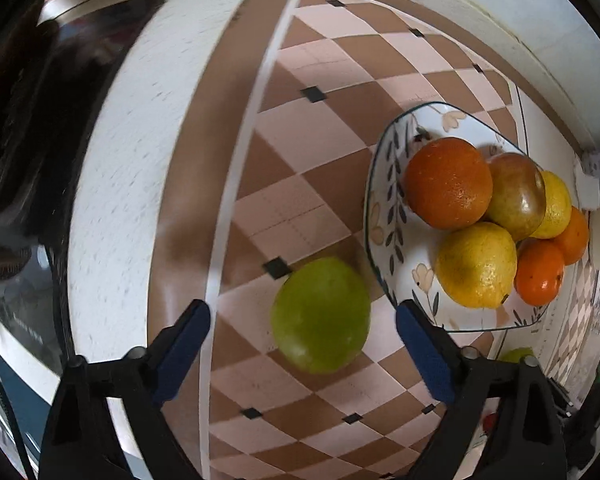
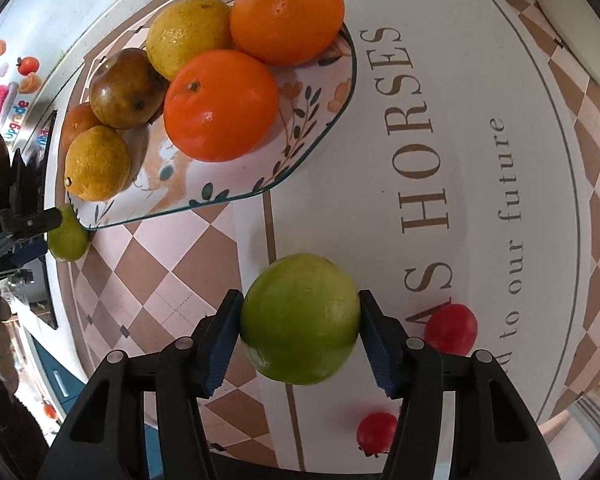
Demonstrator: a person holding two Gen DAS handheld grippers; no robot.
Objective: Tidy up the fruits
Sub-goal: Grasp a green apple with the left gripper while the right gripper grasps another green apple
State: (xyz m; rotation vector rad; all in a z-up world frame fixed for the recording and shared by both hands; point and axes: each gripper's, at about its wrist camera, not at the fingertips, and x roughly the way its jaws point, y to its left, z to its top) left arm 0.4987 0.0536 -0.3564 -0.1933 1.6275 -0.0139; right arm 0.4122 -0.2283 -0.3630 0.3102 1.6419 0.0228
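From my right wrist camera I see what the left cannot: the right gripper [image 2: 300, 334] has its blue fingers [image 2: 220, 344] pressed on both sides of a smooth green fruit [image 2: 300, 318], just in front of the floral plate [image 2: 300, 152]. Two small red fruits [image 2: 452, 328] lie beside it, further from the plate, on the printed lettering of the desk [image 2: 460, 160] cover. At the left edge of this view the left gripper [image 2: 40, 224] reaches the second green fruit [image 2: 68, 236], which lies against the plate's corner.

The left wrist camera gives me that second green fruit [image 1: 320, 316] from above: round, yellow-green, slightly blurred, sitting on the checked cover just beside the plate [image 1: 388, 184]. My left gripper [image 1: 304, 344] stands wide, its fingers [image 1: 184, 352] on either side of the fruit and clear of it.

On the plate are oranges [image 1: 448, 182], yellow lemons [image 1: 476, 266] and one brownish-green fruit [image 1: 516, 196], heaped together and touching.
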